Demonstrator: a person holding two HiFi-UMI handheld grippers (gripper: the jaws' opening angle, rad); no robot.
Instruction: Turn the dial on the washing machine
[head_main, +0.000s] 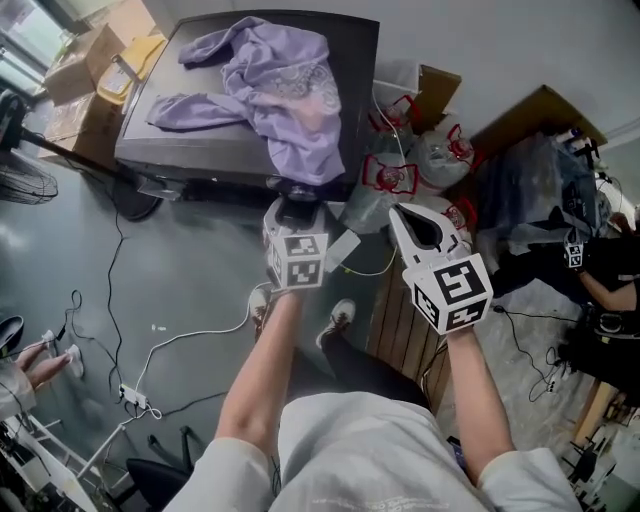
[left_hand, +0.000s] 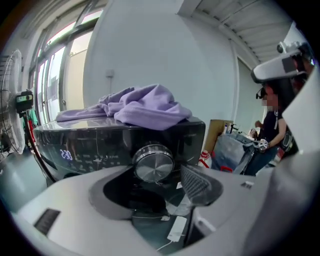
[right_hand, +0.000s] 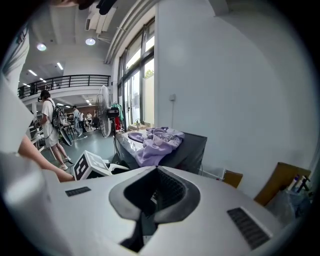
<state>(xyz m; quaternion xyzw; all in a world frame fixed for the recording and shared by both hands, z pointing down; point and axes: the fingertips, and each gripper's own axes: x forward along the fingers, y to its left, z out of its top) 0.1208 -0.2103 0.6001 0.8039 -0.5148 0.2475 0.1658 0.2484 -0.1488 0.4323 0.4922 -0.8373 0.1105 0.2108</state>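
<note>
A dark washing machine (head_main: 230, 150) stands ahead with a crumpled purple garment (head_main: 280, 80) on its lid. In the left gripper view its silver dial (left_hand: 153, 162) sits on the glossy front panel (left_hand: 90, 147), beside a lit display (left_hand: 66, 154). My left gripper (left_hand: 157, 182) is right in front of the dial, open; the dial shows in the gap and the ridged pad (left_hand: 195, 184) stands apart from it. From the head view the left gripper (head_main: 293, 207) is at the machine's front edge. My right gripper (head_main: 398, 213) hangs to its right, shut on nothing, away from the machine (right_hand: 192, 150).
Plastic bags with red handles (head_main: 400, 170) and cardboard (head_main: 440, 90) lie right of the machine. Boxes (head_main: 90, 70) and a fan (head_main: 20, 180) are to its left. A power strip (head_main: 135, 398) and cables cross the floor. Another person (head_main: 600, 290) sits at the far right.
</note>
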